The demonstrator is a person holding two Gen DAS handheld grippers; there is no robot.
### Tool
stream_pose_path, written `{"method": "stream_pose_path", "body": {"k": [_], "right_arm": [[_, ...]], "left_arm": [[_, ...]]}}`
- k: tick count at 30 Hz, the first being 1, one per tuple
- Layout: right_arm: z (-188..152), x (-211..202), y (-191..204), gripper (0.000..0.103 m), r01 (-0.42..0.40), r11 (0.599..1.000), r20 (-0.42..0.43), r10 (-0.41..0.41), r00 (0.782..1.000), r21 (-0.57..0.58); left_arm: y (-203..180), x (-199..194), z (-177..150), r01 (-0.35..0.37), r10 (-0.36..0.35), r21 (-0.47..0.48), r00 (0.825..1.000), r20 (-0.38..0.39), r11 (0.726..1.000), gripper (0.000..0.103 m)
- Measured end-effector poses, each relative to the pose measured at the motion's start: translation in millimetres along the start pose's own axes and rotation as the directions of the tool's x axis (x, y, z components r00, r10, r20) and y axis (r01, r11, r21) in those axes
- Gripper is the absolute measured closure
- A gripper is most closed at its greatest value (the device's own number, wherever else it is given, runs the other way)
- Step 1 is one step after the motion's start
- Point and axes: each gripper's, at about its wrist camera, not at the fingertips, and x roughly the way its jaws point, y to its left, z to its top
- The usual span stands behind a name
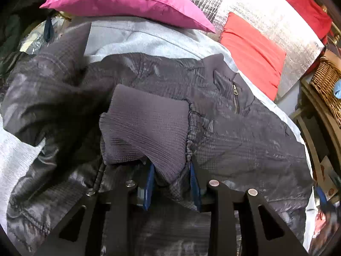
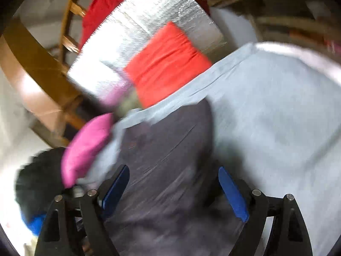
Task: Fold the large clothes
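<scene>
A dark grey padded jacket point(image 1: 223, 128) lies spread on a pale blue sheet point(image 1: 136, 40). My left gripper point(image 1: 171, 179) is shut on the jacket's ribbed knit cuff point(image 1: 147, 125), which bunches up between the blue pads. The jacket's zip pocket point(image 1: 234, 91) lies to the right of the cuff. In the blurred right wrist view, my right gripper point(image 2: 173, 189) is open and holds nothing. It hovers over a part of the jacket point(image 2: 168, 155) on the sheet point(image 2: 277, 115).
A pink cushion point(image 1: 127, 2) lies at the far edge of the sheet, also in the right wrist view point(image 2: 85, 147). A red cushion point(image 1: 253, 53) leans on silver foil point(image 1: 277, 21). A wicker basket point(image 1: 326, 85) stands at right. A wooden chair point(image 2: 38, 64) stands at left.
</scene>
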Motion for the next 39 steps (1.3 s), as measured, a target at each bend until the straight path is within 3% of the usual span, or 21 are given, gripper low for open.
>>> {"method": "stream_pose_path", "body": {"k": [2,5,6,7,8,11,12,14,15,17,18,20,22,26,27,28,29,31,35,37,39], "right_arm": [[22,38,-14,0.015,0.062,0.998,-0.08,-0.062,0.995,0.001],[37,82,-28,0.015,0.057,0.998,-0.177,-0.05,0.983,0.032],[41,91,-29,0.021,0.041,0.998,-0.187,-0.032,0.982,0.043],[42,97,-28,0.064,0.028,0.999,-0.195,-0.02,0.981,0.037],[44,105,-19,0.09,0.028,1.0,-0.214,-0.029,0.976,-0.007],[44,103,26,0.09,0.139,0.95,-0.116,-0.177,0.977,-0.28],[39,112,27,0.09,0.198,0.921,-0.11,-0.247,0.963,-0.334],[32,130,11,0.079,0.236,0.914,-0.178,-0.306,0.935,-0.331],[32,124,7,0.068,0.235,0.922,-0.154,-0.292,0.944,-0.307],[35,104,0,0.03,0.238,0.944,-0.115,-0.269,0.956,-0.227],[36,90,-1,0.02,0.242,0.951,-0.093,-0.263,0.96,-0.194],[34,59,2,0.02,0.203,0.966,-0.035,-0.211,0.977,-0.16],[27,44,11,0.02,0.177,0.967,-0.057,-0.191,0.98,-0.184],[-7,42,12,0.02,0.261,0.919,-0.134,-0.311,0.941,-0.297],[-12,42,7,0.029,0.221,0.93,-0.167,-0.277,0.946,-0.293],[-18,49,9,0.054,0.183,0.93,-0.206,-0.257,0.944,-0.32],[-24,55,10,0.057,0.191,0.911,-0.23,-0.287,0.93,-0.365],[-27,56,10,0.063,0.211,0.892,-0.205,-0.311,0.928,-0.4],[-28,55,-5,0.062,0.228,0.906,-0.181,-0.306,0.935,-0.356],[-25,48,-4,0.038,0.244,0.906,-0.17,-0.316,0.933,-0.345],[-18,31,-4,0.036,0.273,0.918,-0.133,-0.321,0.938,-0.287]], "left_arm": [[-1,2,-1,0.005,-0.005,0.009,1.0,0.01,1.0,0.07],[-1,1,-3,0.009,-0.01,0.029,1.0,0.026,1.0,0.07],[0,1,-4,0.013,-0.014,0.032,0.999,0.031,0.999,0.07],[2,-1,-6,0.019,-0.02,0.031,0.999,0.033,0.999,0.07],[4,-1,-6,0.026,-0.027,0.026,0.999,0.038,0.999,0.07],[6,-1,-11,0.041,-0.042,0.034,0.998,0.052,0.999,0.068],[4,0,-11,0.035,-0.037,0.041,0.998,0.054,0.999,0.068],[4,-1,-10,0.033,-0.035,0.043,0.998,0.053,0.999,0.068],[5,-1,-10,0.038,-0.04,0.04,0.998,0.051,0.999,0.068],[5,-1,-10,0.044,-0.046,0.036,0.998,0.053,0.998,0.068],[6,-1,-9,0.046,-0.048,0.035,0.997,0.054,0.998,0.068],[6,-1,-10,0.045,-0.047,0.035,0.997,0.056,0.998,0.067],[5,-1,-10,0.048,-0.05,0.038,0.997,0.058,0.998,0.067],[6,-1,-11,0.052,-0.054,0.037,0.997,0.06,0.998,0.067],[6,-1,-11,0.052,-0.054,0.037,0.997,0.061,0.998,0.067],[6,0,-11,0.049,-0.051,0.039,0.997,0.061,0.998,0.066],[5,0,-11,0.051,-0.053,0.042,0.997,0.062,0.998,0.063],[5,1,-12,0.063,-0.066,0.05,0.996,0.059,0.997,0.061],[5,2,-12,0.06,-0.063,0.049,0.996,0.059,0.997,0.06],[6,2,-12,0.065,-0.068,0.046,0.996,0.062,0.997,0.06],[6,2,-12,0.066,-0.069,0.049,0.996,0.063,0.997,0.06]]}}
